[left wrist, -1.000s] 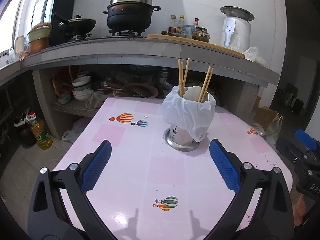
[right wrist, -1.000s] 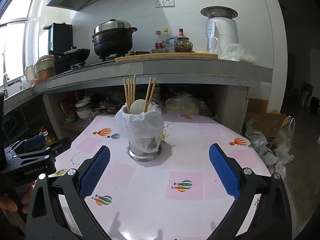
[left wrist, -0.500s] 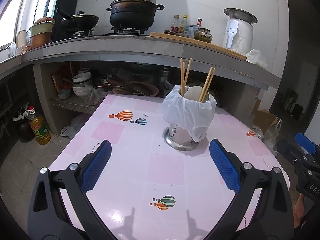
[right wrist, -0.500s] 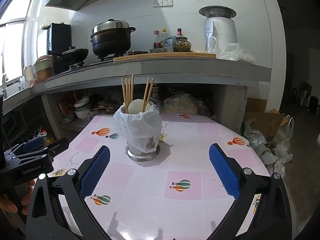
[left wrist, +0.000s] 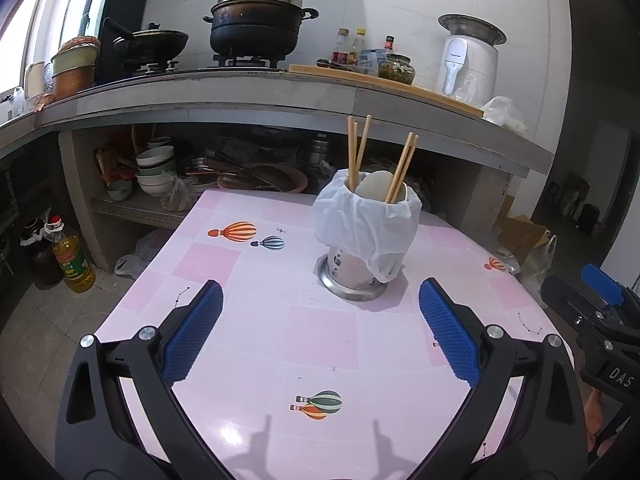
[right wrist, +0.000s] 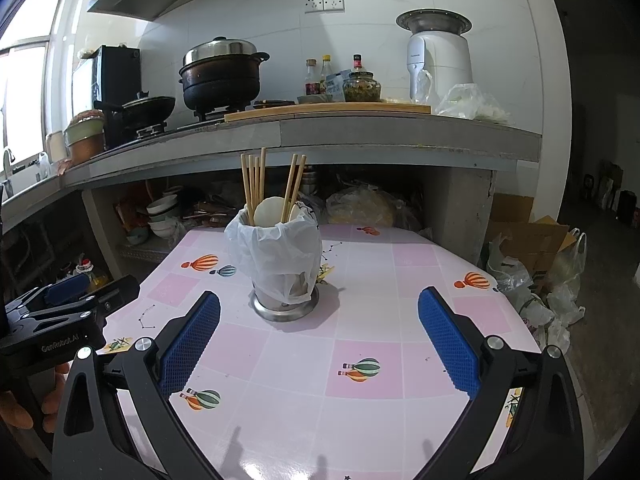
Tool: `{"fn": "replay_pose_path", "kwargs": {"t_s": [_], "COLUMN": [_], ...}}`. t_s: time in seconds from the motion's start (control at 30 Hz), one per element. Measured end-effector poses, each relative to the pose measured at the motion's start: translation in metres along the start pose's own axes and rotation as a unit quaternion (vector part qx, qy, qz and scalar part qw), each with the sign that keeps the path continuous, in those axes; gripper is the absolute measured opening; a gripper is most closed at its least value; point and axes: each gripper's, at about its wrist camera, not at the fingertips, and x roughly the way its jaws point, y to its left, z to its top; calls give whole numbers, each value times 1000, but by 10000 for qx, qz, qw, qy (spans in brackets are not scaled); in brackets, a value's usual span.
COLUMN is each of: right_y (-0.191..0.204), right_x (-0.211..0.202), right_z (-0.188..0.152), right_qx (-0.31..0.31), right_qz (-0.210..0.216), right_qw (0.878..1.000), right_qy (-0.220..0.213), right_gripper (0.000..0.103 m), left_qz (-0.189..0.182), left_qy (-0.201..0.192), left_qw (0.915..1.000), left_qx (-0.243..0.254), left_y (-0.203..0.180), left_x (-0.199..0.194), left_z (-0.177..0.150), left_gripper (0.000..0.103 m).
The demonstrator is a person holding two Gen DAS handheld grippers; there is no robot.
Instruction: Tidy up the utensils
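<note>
A steel utensil holder (left wrist: 354, 274) (right wrist: 285, 300) lined with a white plastic bag stands on the pink table (left wrist: 260, 320) (right wrist: 376, 312). Several wooden chopsticks (left wrist: 354, 152) (right wrist: 254, 184) and a pale spoon (left wrist: 374, 186) (right wrist: 269, 210) stick up out of it. My left gripper (left wrist: 320, 300) is open, well short of the holder, nothing between its blue pads. My right gripper (right wrist: 319, 308) is open too, with the holder just beyond and left of centre. Each gripper shows at the edge of the other's view: the right gripper (left wrist: 600, 300) and the left gripper (right wrist: 72, 300).
Behind the table runs a concrete counter (left wrist: 280, 96) with a black pot (left wrist: 260, 20), a wok, bottles and a white appliance (left wrist: 470, 60). Bowls and pans fill the shelf under it. An oil bottle (left wrist: 72, 256) stands on the floor at left, boxes and bags (right wrist: 532, 248) at right.
Both grippers have drifted back and up a little, so the holder looks slightly farther away. Both stay open and empty. The holder and its utensils have not moved.
</note>
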Motion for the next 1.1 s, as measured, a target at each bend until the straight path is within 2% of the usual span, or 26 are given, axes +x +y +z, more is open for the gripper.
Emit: {"fn": "replay_pose_path", "kwargs": {"t_s": [0.37,1.1], "right_y": [-1,-1], "right_x": [0,3], "right_z": [1,-4], "right_qx": [8,13], "right_qz": [-13,-30], "right_qw": [10000,10000], "right_qy": [2,73], "right_gripper": [97,97], "left_qz": [-65,30], "left_qy": [-90,-113], "left_qw": [9999,9999], "left_qx": [86,76], "left_y": [-4,1], "left_x": [-3,-4], "left_z": [0,2], "left_gripper": [95,95]}}
